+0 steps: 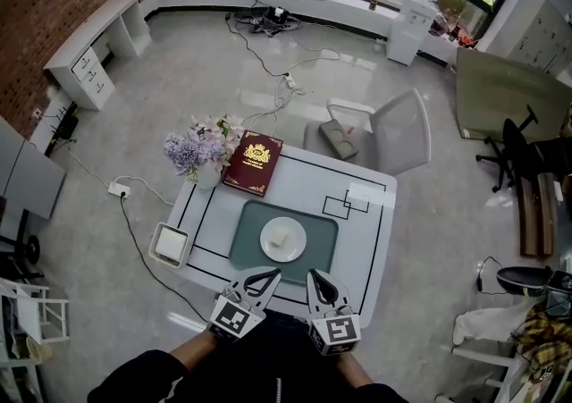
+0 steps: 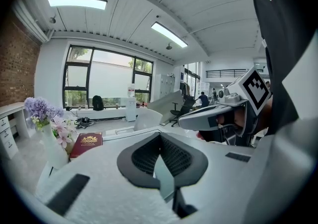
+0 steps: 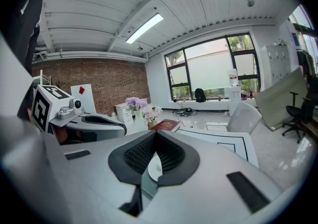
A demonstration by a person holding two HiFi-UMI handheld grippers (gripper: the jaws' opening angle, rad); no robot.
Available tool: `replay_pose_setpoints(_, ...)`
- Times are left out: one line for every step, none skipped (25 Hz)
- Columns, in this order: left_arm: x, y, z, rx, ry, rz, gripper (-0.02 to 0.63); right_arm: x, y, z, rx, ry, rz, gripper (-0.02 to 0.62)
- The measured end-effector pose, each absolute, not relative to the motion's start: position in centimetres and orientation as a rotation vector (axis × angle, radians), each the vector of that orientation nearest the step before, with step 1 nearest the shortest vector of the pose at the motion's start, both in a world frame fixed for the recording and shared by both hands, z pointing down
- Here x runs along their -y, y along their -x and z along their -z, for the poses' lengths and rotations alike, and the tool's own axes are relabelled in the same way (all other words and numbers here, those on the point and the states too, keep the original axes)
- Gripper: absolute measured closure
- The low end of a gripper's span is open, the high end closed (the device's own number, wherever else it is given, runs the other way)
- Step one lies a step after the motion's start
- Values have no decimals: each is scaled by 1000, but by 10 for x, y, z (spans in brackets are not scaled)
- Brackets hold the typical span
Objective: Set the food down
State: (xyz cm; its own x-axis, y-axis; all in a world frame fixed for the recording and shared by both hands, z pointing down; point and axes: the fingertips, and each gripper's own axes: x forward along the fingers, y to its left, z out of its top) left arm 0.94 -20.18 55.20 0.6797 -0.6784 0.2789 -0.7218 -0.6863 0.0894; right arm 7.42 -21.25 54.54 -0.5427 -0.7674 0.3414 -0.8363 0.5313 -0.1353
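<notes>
Food: small pale piece, kind too small to tell, lying on white plate, about the plate's middle. The plate sits centred on a teal mat. The mat lies flat on the white desk, in the middle of the near half, its front side close to the desk's near edge.

Left gripper: jaws pressed together with nothing between them, tip over the near edge of the desk just short of the mat, apart from the plate. Right gripper: jaws likewise clenched and empty, just beside the left one at the same near edge and pointing at the mat. In the right gripper view a sliver of the plate shows past the closed pads; it is not gripped. Neither gripper touches the food or the plate.

A dark red book with a gold crest lies flat near the far left corner. A vase of purple and pink flowers stands upright just left of the book, at the left edge. A small white box is at the near left corner. A grey chair stands past the far edge.
</notes>
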Motion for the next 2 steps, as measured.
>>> replay_pose_setpoints(201, -10, -553, 1133, -2699, -334, 600, 212, -75, -548, 2531, -1346, -423, 586)
replay_pose_setpoints(201, -11, -554, 1129, -2698, -335, 600, 211, -75, -550, 2530, -1340, -429, 586)
